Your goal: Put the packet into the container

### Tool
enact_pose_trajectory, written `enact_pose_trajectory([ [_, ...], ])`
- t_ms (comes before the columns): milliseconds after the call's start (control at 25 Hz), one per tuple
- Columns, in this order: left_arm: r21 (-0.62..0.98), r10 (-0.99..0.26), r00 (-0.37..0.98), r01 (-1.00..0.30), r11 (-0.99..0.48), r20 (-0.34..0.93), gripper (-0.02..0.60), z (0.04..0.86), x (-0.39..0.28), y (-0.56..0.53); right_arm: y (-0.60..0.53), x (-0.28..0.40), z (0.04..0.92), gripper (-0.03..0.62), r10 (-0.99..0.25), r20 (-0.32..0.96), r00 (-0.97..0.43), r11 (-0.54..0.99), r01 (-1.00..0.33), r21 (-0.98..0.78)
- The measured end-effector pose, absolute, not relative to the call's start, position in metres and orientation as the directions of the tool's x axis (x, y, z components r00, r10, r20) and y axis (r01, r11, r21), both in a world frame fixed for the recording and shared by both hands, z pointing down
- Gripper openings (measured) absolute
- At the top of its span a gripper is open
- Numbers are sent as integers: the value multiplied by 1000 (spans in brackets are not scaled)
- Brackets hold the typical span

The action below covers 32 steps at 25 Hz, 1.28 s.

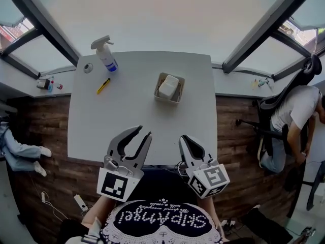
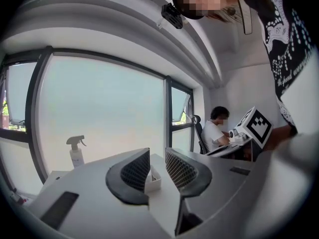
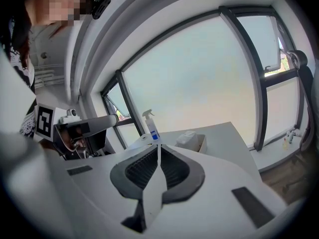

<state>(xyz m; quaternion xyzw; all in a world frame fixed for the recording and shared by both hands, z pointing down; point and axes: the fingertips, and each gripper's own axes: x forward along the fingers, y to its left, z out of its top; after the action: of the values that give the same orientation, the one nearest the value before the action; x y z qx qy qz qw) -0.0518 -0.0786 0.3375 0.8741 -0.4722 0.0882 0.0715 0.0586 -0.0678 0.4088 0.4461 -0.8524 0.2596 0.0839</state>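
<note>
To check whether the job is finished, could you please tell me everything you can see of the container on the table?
The container is a small, beige, open-topped rectangular tub with low walls, possibly plastic. It sits flat and upright on the white table, right of the middle, turned a little askew to the table's edges. A white packet lies inside it and rises above the rim. Nothing else touches it.

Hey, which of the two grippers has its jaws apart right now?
The left gripper: its jaws stand apart with nothing held between them. The right gripper has its jaws pressed together, also empty.
</note>
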Motion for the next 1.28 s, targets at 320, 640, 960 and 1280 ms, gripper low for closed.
enact_pose_trajectory([
  [320,54,-800,539,-836,-546,264,74,355,-54,-73,-69,56,409,28,-715,380,-587,466,-805,-368],
  [640,42,-789,541,-831,-554,291,34,370,-54,-69,-67,49,411,28,-703,384,-599,476,-797,-371],
  [960,57,-776,550,-825,-562,309,9,375,-55,-69,-68,47,413,28,-703,396,-591,462,-803,-377],
  [1280,74,-746,570,-808,-584,344,9,384,-49,-65,-67,48,414,28,-702,398,-590,459,-803,-380],
])
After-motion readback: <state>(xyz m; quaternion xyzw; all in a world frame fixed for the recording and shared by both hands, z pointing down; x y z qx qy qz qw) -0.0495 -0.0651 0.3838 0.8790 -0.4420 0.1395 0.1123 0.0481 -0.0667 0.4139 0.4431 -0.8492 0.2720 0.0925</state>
